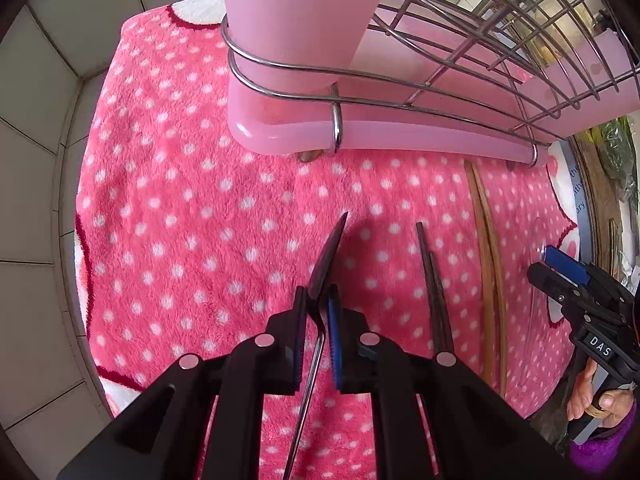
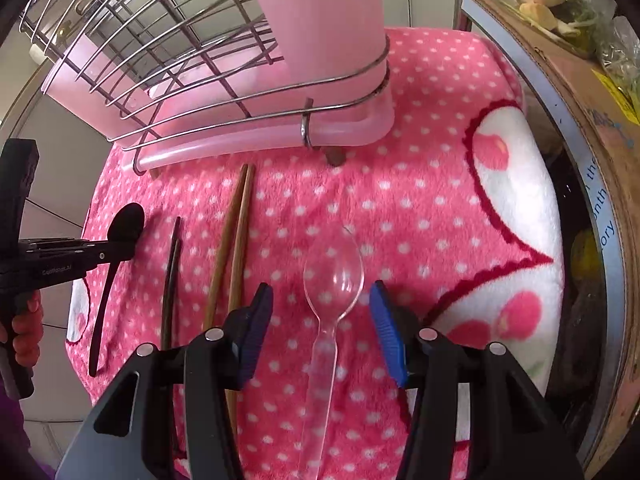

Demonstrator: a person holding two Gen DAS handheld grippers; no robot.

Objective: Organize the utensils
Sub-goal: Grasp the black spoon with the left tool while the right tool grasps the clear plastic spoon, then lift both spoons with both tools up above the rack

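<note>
The left hand-held gripper (image 1: pixel 318 312) is pinching the black spoon (image 1: pixel 326 264) at the neck, just below the bowl. The spoon's long handle runs back under the hand-held gripper, and its bowl points forward toward the pink dish rack (image 1: pixel 360 136). In the right wrist view the same black spoon (image 2: pixel 120 240) is seen flat-on, with its bowl up and its handle hanging down and back, lifted off the pink dotted towel (image 2: pixel 400 200).

The right hand-held gripper (image 2: pixel 320 312) has its blue pads (image 2: pixel 386 332) spread wide apart. The clear plastic spoon (image 2: pixel 334 284) lies on the towel between them, bowl pointing to the rack and handle pointing back. The pads do not touch it.

Left of the clear spoon lie the brown chopsticks (image 2: pixel 236 248), then the dark chopsticks (image 2: pixel 170 280), all pointing the same way toward the rack. Only the right view shows the clear spoon well; in the left view it is hard to see. A cardboard box (image 2: pixel 580 92) stands at the right.
</note>
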